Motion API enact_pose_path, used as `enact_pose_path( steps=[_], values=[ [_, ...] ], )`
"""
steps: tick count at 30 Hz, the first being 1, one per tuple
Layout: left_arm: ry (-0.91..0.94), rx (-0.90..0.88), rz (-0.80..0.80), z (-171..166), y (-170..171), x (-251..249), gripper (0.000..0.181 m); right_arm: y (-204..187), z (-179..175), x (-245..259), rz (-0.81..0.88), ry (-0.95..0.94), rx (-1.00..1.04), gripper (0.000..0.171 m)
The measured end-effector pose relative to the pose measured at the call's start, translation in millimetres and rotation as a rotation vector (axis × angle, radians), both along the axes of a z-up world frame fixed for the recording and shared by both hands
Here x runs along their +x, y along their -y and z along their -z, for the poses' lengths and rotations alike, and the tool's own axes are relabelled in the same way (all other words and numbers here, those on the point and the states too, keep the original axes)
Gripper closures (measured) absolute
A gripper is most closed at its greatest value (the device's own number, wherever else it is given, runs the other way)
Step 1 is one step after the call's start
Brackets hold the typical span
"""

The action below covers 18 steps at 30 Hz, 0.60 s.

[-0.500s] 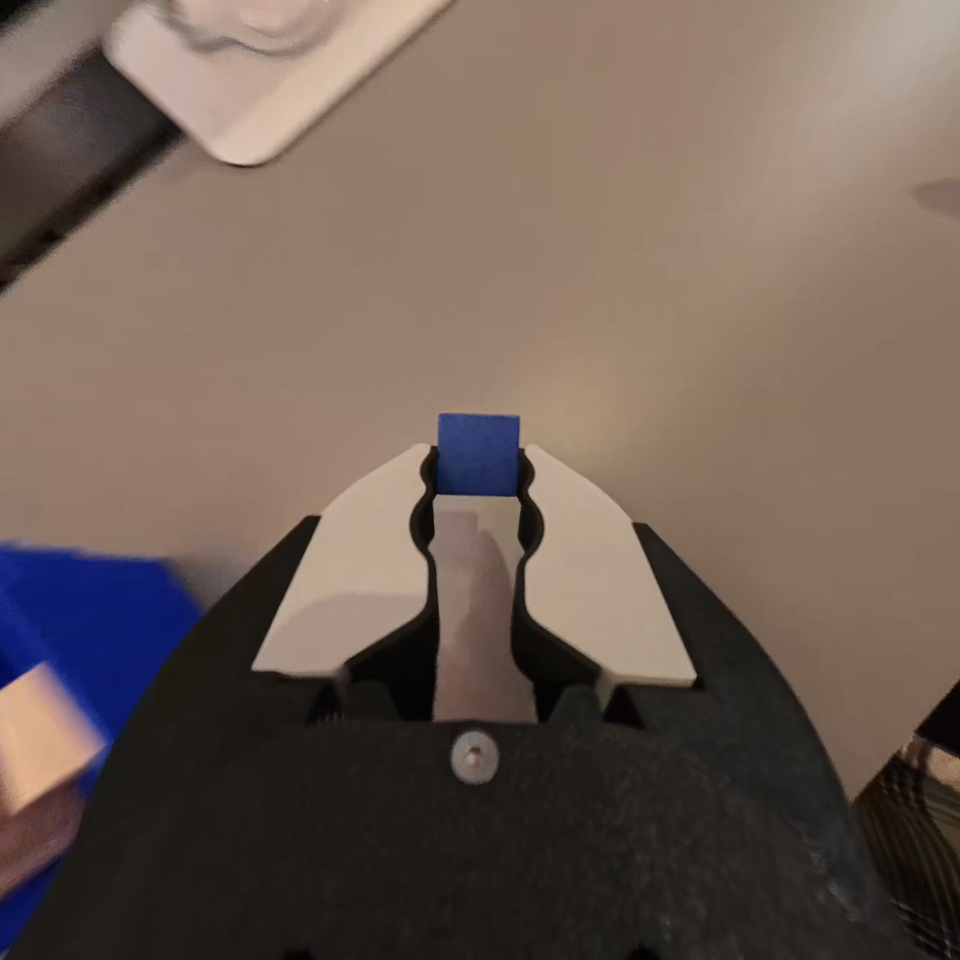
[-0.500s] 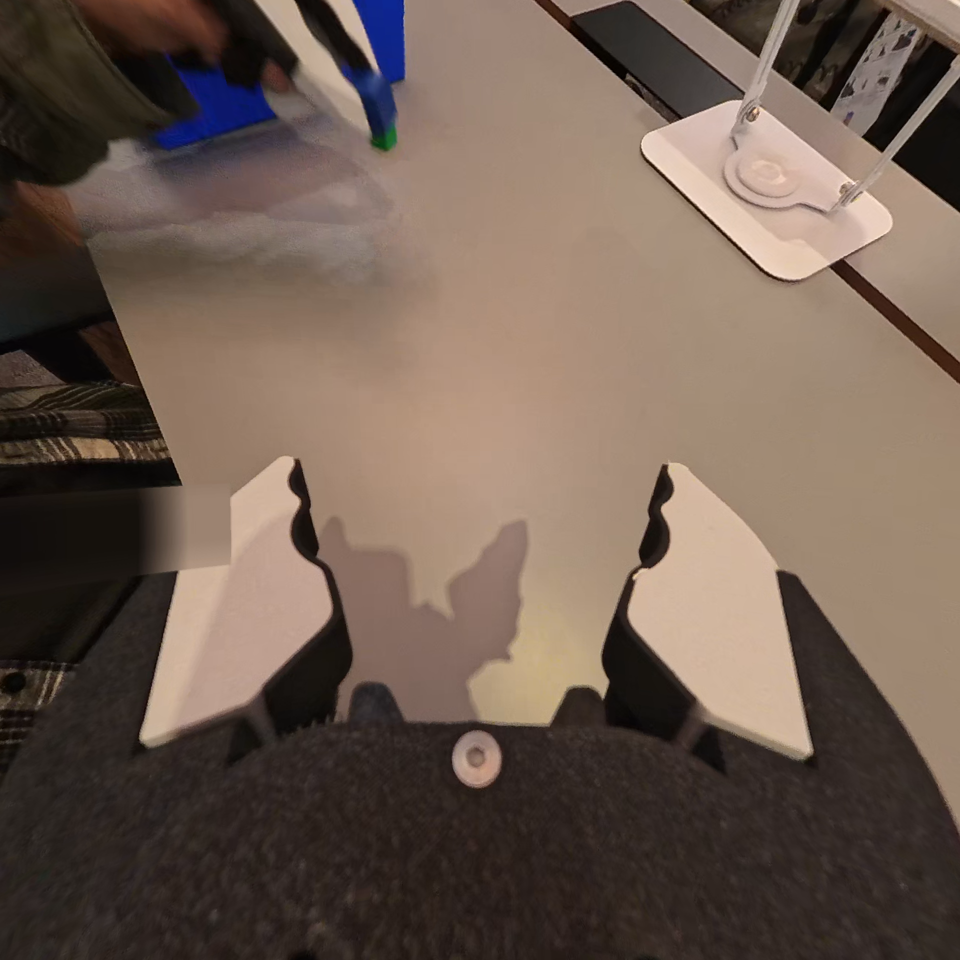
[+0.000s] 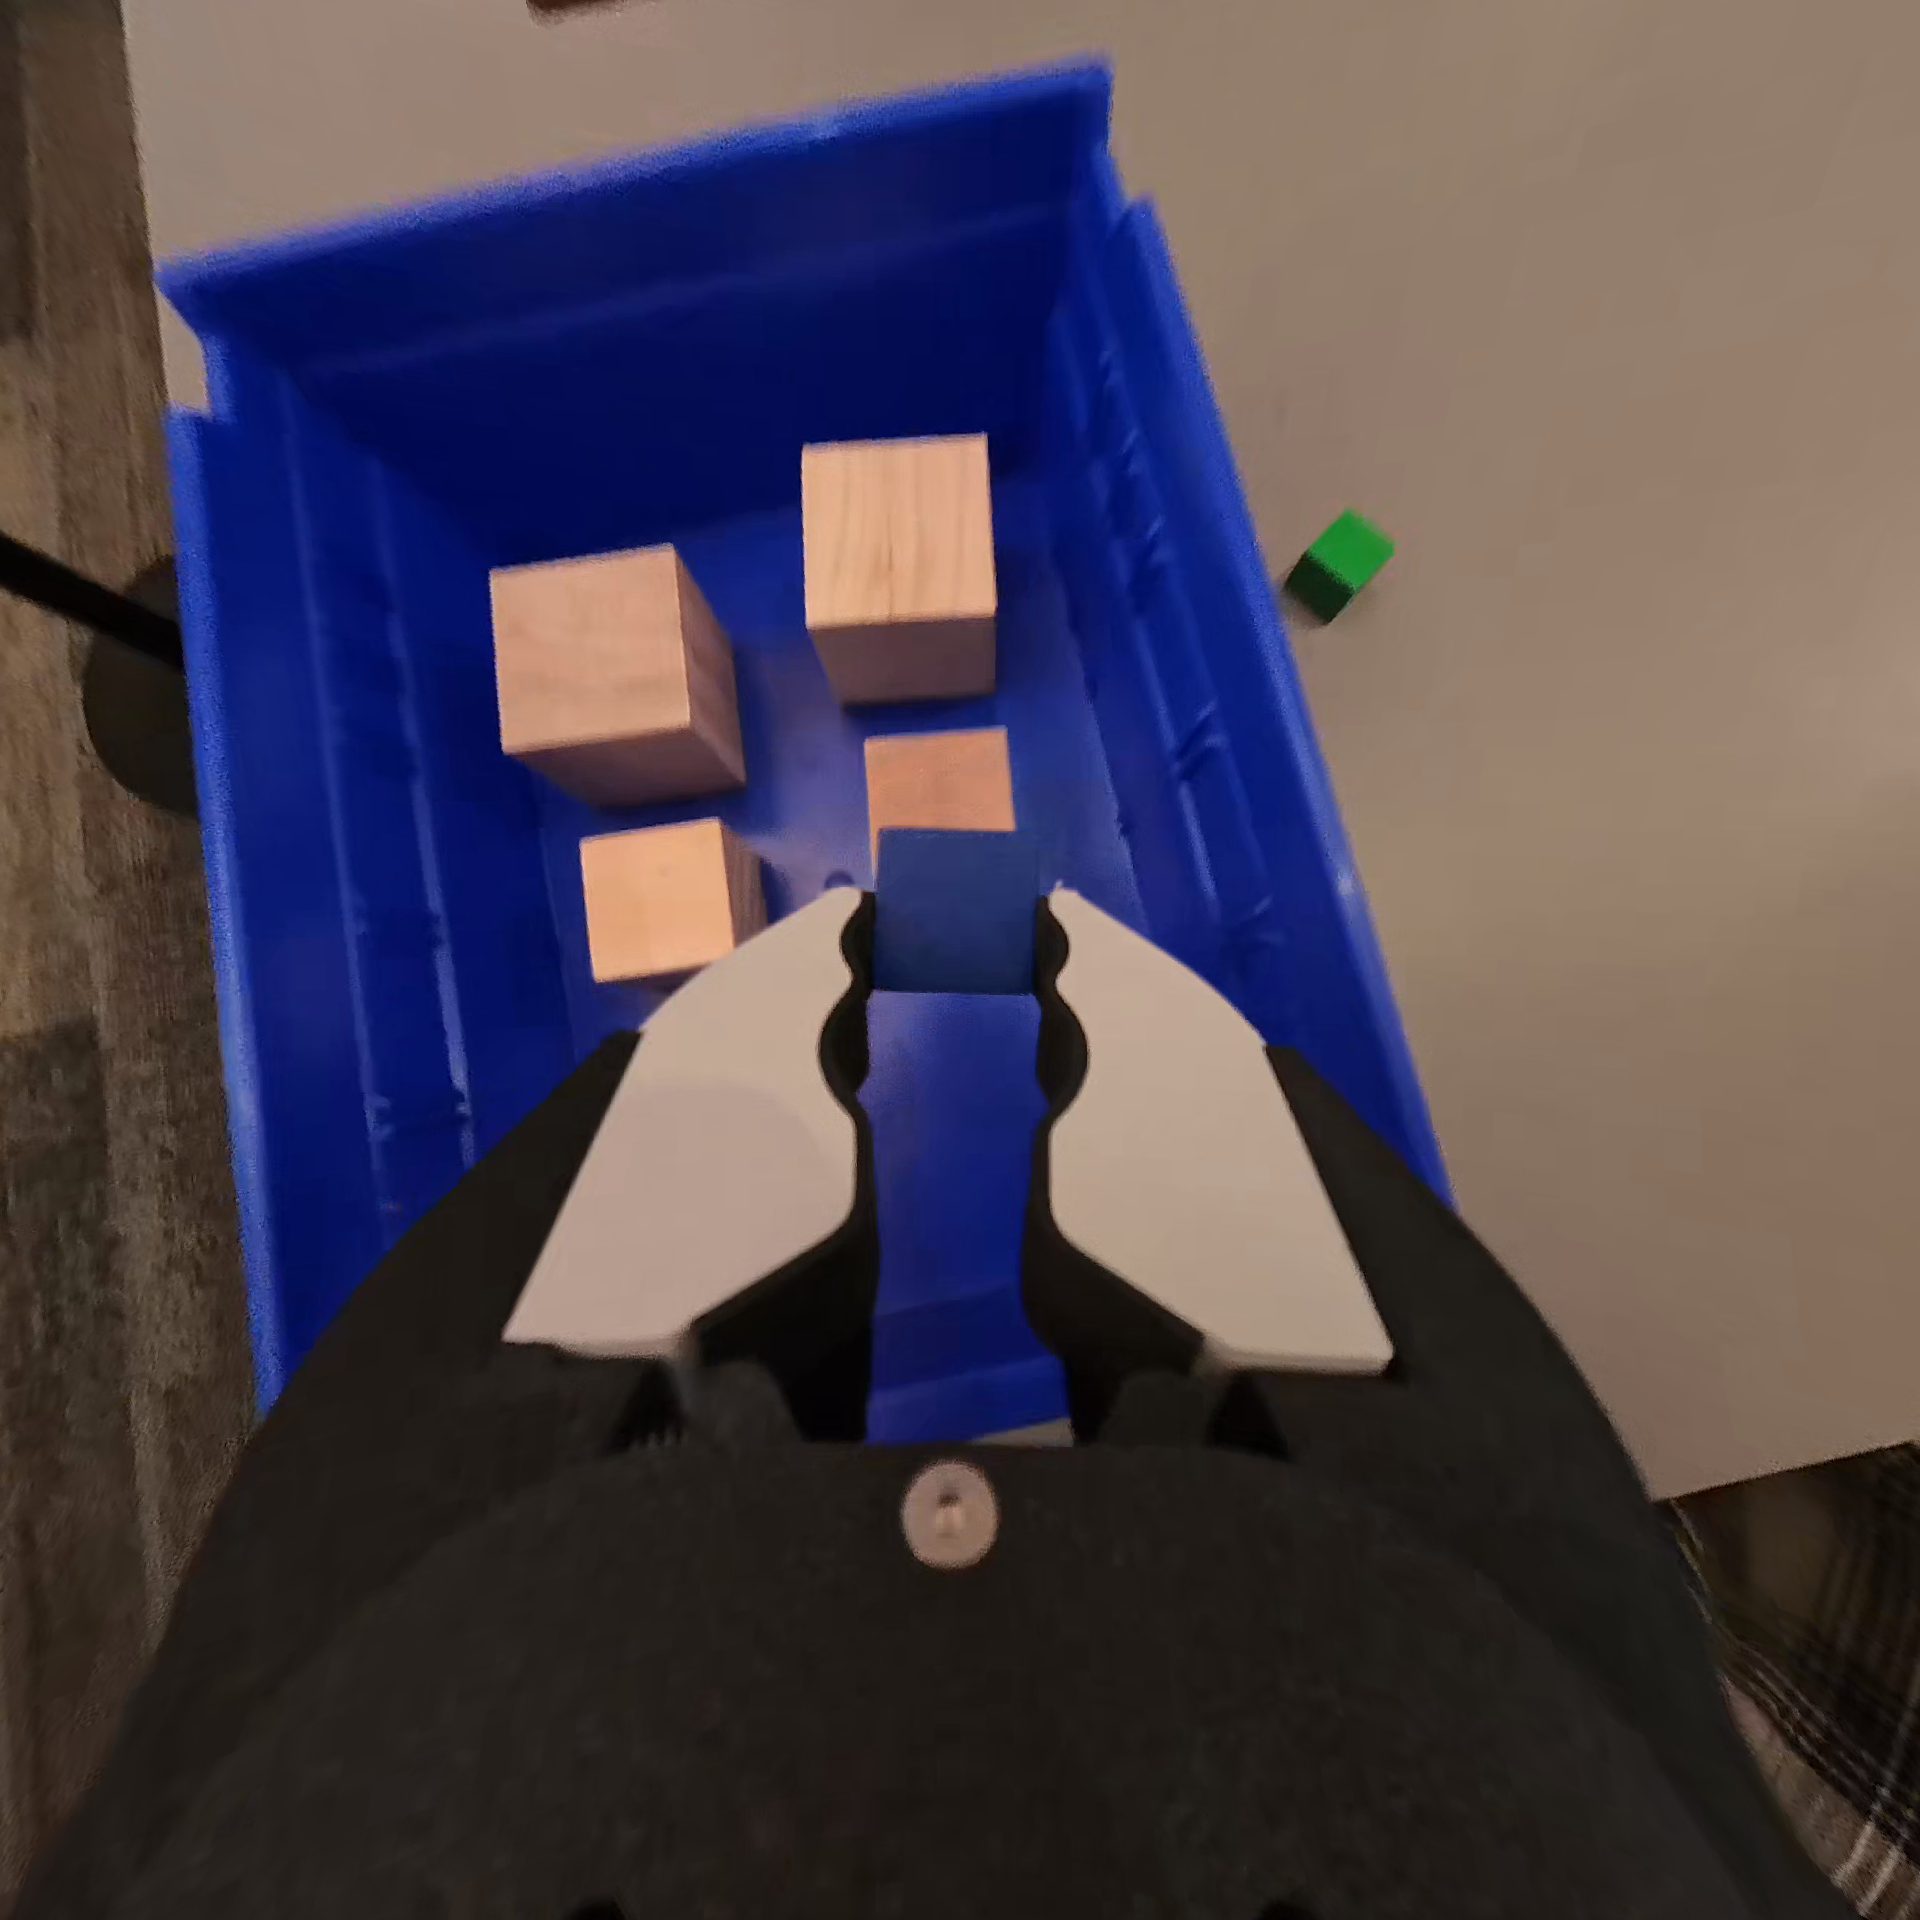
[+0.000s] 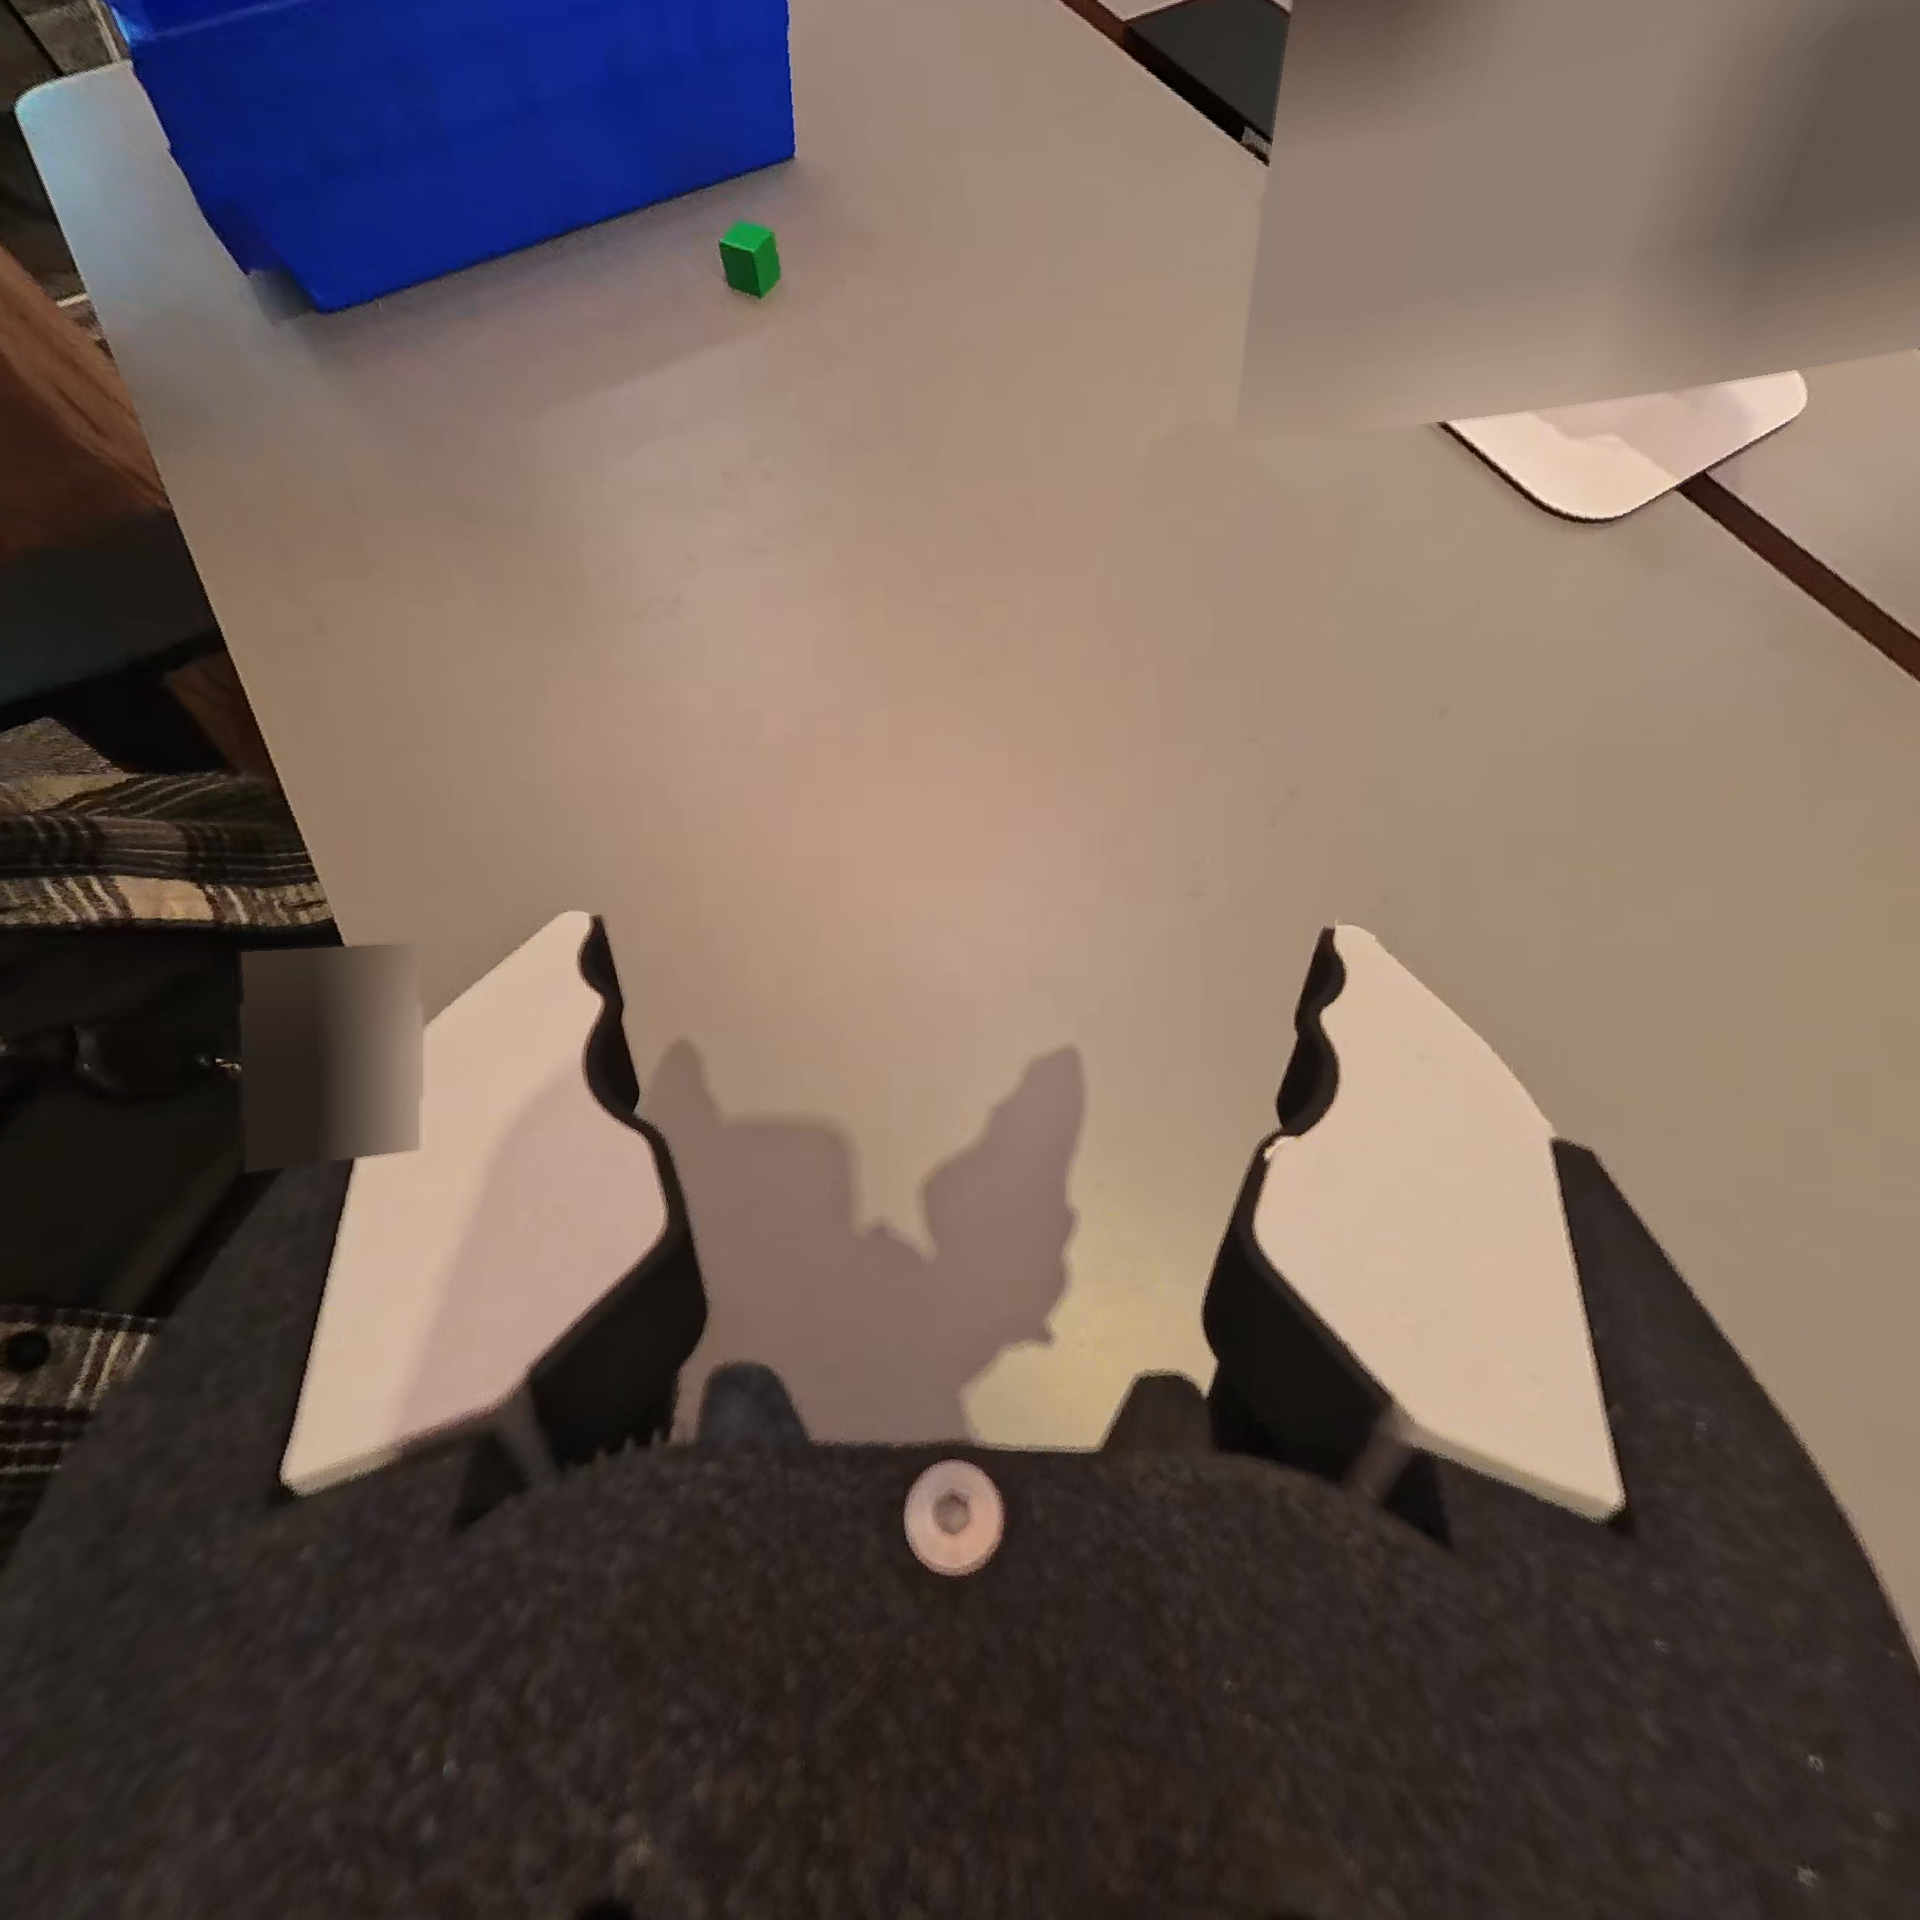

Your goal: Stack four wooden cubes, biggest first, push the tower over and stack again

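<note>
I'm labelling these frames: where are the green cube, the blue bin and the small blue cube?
green cube (image 4: 750, 260), right wrist view, front face.
blue bin (image 3: 1236, 665), left wrist view, right wall.
small blue cube (image 3: 957, 909), left wrist view, near face between the fingers.

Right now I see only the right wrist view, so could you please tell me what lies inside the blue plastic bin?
Observer: Four plain wooden cubes rest on the floor of the blue plastic bin.
Operator: Thank you; are they stacked?
Observer: No, all four lie apart, none atop another.
Operator: And where is the left gripper, please?
Observer: The left gripper points down into the bin, shut on a small blue cube.
</note>
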State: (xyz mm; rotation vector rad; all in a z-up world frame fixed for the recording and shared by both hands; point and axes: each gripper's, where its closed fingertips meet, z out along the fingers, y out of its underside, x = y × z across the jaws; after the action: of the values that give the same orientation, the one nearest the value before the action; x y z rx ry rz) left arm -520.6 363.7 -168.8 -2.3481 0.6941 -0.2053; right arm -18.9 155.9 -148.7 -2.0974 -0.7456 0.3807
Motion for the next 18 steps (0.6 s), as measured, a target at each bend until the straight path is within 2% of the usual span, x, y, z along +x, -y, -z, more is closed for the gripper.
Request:
enact_pose_path(
  steps=[8, 15, 18],
  values=[
    [-0.062, -0.201, 0.013, 68, 14, -4, 0.153, 0, 0, 0, 0.007, 0.008, -0.007, 0.050],
    [-0.143, -0.325, 0.004, 105, 11, -5, 0.152, 0, -2, 1, 0.012, 0.012, -0.006, 0.050],
    [-0.138, -0.331, -0.025, 107, 7, -8, 0.152, 1, 0, 2, 0.016, 0.017, -0.011, 0.050]
  ],
)
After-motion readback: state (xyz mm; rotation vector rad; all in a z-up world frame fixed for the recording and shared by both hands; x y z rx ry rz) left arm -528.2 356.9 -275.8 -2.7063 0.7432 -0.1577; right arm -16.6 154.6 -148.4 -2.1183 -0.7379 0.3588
